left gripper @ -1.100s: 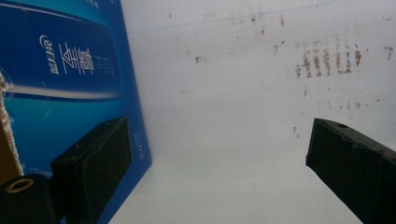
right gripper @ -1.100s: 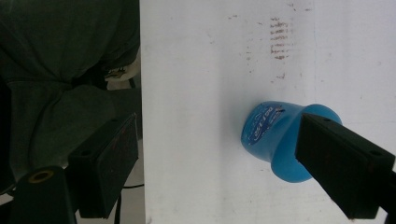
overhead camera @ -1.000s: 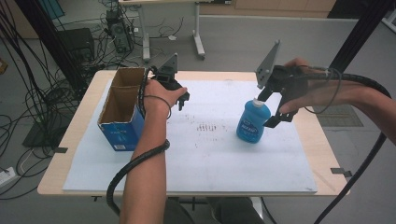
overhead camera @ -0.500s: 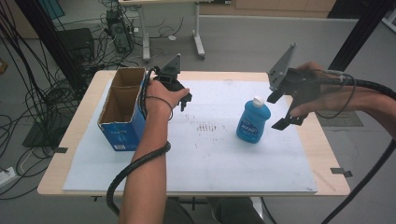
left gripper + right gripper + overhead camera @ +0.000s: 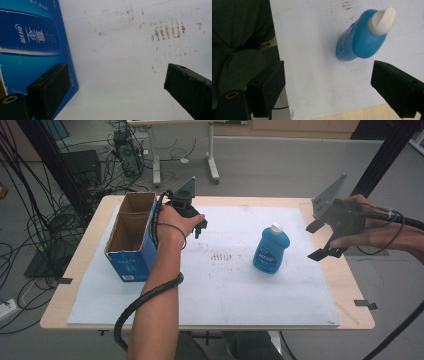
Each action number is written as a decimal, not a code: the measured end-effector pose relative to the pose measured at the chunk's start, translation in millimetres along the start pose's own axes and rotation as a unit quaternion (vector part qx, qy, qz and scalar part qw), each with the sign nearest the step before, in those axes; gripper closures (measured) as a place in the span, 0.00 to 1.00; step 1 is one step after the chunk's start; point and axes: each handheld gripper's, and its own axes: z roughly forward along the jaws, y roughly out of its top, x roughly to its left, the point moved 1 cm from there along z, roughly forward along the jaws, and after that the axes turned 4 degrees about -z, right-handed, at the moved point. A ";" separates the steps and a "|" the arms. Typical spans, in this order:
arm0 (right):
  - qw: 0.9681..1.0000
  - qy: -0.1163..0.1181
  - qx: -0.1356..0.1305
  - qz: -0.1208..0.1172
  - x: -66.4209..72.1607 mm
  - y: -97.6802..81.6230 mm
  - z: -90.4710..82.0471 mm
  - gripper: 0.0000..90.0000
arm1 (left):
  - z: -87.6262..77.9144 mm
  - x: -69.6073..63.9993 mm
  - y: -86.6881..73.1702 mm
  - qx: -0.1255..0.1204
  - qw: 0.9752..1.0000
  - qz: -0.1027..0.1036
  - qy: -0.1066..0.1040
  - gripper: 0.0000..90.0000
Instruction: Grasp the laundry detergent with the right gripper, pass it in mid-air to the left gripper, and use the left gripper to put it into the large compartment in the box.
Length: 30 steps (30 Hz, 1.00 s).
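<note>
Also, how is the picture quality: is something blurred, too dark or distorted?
High view: even light, a little soft. Left gripper view: the near jaws are soft, the blue box print stays readable. Right gripper view: the blue bottle looks tilted by the camera angle, its white cap slightly overexposed, the left side dark.

- Setting: a lab or test room, not a home.
- Landmark: wooden desk (image 5: 345, 285) under a white mat (image 5: 240, 285) stained with brown marks.
- Left of the desk: black cables (image 5: 35, 235) hang in bundles and sprawl over the grey floor (image 5: 280, 170), beside a dark equipment case (image 5: 82, 165).
- Beyond the desk: a second table's white leg frame (image 5: 212, 165), with electronic gear (image 5: 122, 152) and loose leads around it.
- Far wall beyond the desk: wooden cabinet fronts (image 5: 300, 126).
- Desk's right edge: black tape tabs (image 5: 365, 304).
</note>
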 end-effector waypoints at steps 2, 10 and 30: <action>1.000 -0.004 -0.009 0.012 -2.4 -9.5 2.9 0.13 | 0.0 -1.5 0.0 0.000 1.000 0.003 0.000 0.08; 0.998 -0.013 -0.028 0.049 -8.6 -41.2 19.9 0.12 | -1.3 -3.8 1.8 0.000 1.000 0.006 0.004 0.08; 0.986 -0.055 -0.110 0.111 -22.9 -77.8 69.8 0.08 | 1.3 -11.9 1.3 0.003 1.000 0.020 0.005 0.08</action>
